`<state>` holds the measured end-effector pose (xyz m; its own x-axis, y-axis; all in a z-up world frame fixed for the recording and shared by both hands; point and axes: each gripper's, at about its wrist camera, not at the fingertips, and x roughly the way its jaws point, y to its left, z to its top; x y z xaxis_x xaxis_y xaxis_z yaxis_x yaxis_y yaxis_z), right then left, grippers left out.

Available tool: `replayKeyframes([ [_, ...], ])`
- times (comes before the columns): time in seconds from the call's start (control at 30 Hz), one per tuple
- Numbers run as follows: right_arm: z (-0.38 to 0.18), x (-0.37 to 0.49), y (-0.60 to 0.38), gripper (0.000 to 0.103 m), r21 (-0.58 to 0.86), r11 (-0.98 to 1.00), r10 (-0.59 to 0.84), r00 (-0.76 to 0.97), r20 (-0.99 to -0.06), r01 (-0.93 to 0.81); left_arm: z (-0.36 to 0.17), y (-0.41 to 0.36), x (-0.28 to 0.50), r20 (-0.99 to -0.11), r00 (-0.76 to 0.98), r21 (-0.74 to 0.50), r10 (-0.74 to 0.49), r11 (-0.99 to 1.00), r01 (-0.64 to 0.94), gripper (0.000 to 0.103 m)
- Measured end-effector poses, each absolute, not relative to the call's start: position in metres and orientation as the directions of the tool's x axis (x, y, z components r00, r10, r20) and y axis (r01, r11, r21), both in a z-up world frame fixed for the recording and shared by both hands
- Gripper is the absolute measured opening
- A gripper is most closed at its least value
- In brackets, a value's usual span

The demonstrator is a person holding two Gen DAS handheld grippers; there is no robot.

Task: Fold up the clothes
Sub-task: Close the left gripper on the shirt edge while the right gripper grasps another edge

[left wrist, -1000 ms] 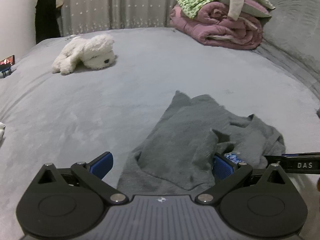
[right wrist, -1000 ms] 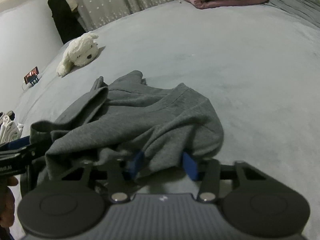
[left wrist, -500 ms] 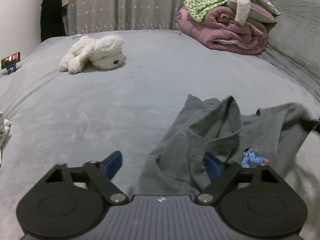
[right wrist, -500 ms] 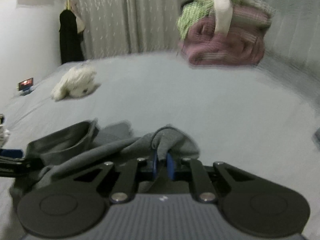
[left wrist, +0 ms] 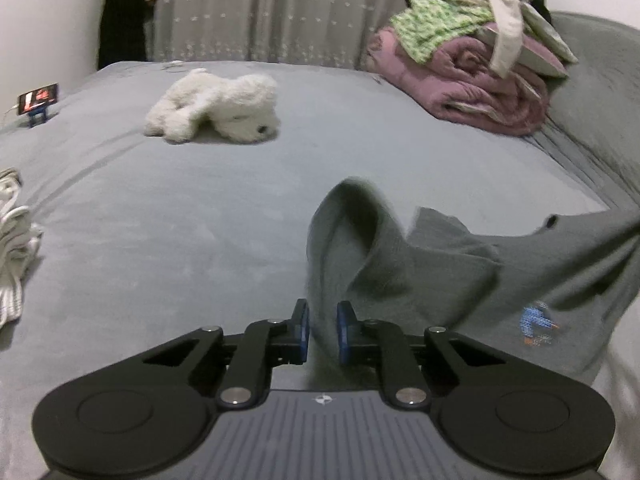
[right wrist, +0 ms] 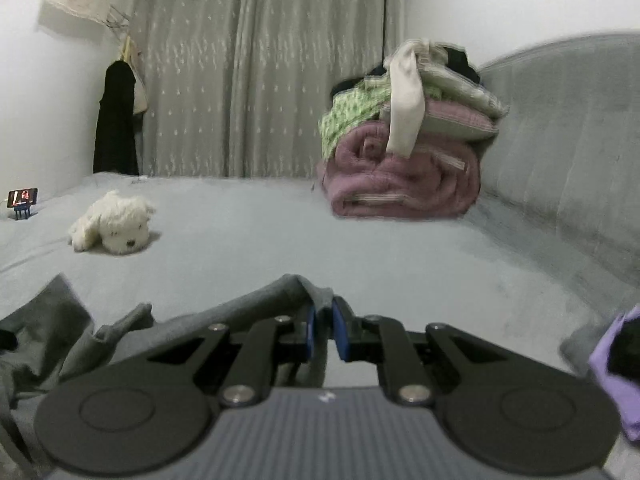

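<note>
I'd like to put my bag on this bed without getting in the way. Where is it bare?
The widest bare stretch of the bed lies between the white plush dog and the grey garment. More bare bed lies in front of the pink blanket pile. It is crowded near the camera, where both sets of fingers pinch the garment.

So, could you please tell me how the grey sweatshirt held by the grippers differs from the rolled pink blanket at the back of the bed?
The grey sweatshirt hangs loose and unfolded, pinched by the left gripper and the right gripper; the rolled pink blanket is neatly bundled and untouched. The sweatshirt is thin with a small blue emblem; the blanket is thick and plush. Other clothes are piled on the blanket, none on the sweatshirt. Both are soft fabric on the grey bed.
</note>
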<state>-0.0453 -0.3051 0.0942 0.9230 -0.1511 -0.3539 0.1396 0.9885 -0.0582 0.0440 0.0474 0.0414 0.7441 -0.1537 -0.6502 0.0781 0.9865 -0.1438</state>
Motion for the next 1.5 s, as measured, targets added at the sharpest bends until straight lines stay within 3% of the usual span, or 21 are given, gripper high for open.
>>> replayKeyframes([
  [0.1, 0.094, -0.044, -0.314, 0.010, -0.052, 0.984, -0.180, 0.912, -0.369, 0.173, 0.044, 0.068, 0.044, -0.661, 0.744, -0.139, -0.096, 0.990, 0.004, 0.013],
  [0.23, 0.093, -0.038, -0.324, 0.010, -0.044, 0.984, -0.175, 0.892, -0.417, 0.172, 0.042, 0.073, 0.047, -0.669, 0.733, -0.170, -0.128, 0.985, 0.017, 0.018],
  [0.47, 0.082, -0.032, -0.312, 0.011, -0.061, 0.991, -0.134, 0.869, -0.476, 0.119, 0.038, 0.036, 0.056, -0.660, 0.706, -0.207, -0.254, 0.966, 0.154, 0.070],
  [0.7, 0.076, -0.029, -0.310, 0.012, -0.036, 0.995, -0.101, 0.852, -0.514, 0.096, 0.034, -0.011, 0.078, -0.621, 0.711, -0.153, -0.331, 0.940, 0.304, 0.096],
  [1.03, 0.067, -0.014, -0.305, 0.016, -0.061, 0.995, -0.097, 0.835, -0.542, 0.077, 0.009, -0.049, 0.081, -0.664, 0.706, 0.041, -0.246, 0.931, 0.363, 0.099],
  [1.23, 0.065, -0.014, -0.302, 0.016, -0.053, 0.997, -0.079, 0.827, -0.556, 0.060, 0.010, -0.049, 0.083, -0.665, 0.703, 0.045, -0.251, 0.927, 0.373, 0.098],
  [1.27, 0.064, -0.014, -0.301, 0.016, -0.055, 0.997, -0.079, 0.827, -0.557, 0.058, 0.010, -0.048, 0.083, -0.663, 0.706, 0.050, -0.248, 0.927, 0.372, 0.094],
  [1.4, 0.064, -0.016, -0.301, 0.015, -0.056, 0.997, -0.079, 0.829, -0.553, 0.058, 0.016, -0.044, 0.079, -0.663, 0.697, 0.027, -0.274, 0.921, 0.388, 0.050],
  [1.5, 0.064, -0.016, -0.302, 0.014, -0.055, 0.997, -0.078, 0.830, -0.552, 0.057, 0.026, -0.040, 0.072, -0.652, 0.709, 0.037, -0.268, 0.923, 0.383, 0.036],
])
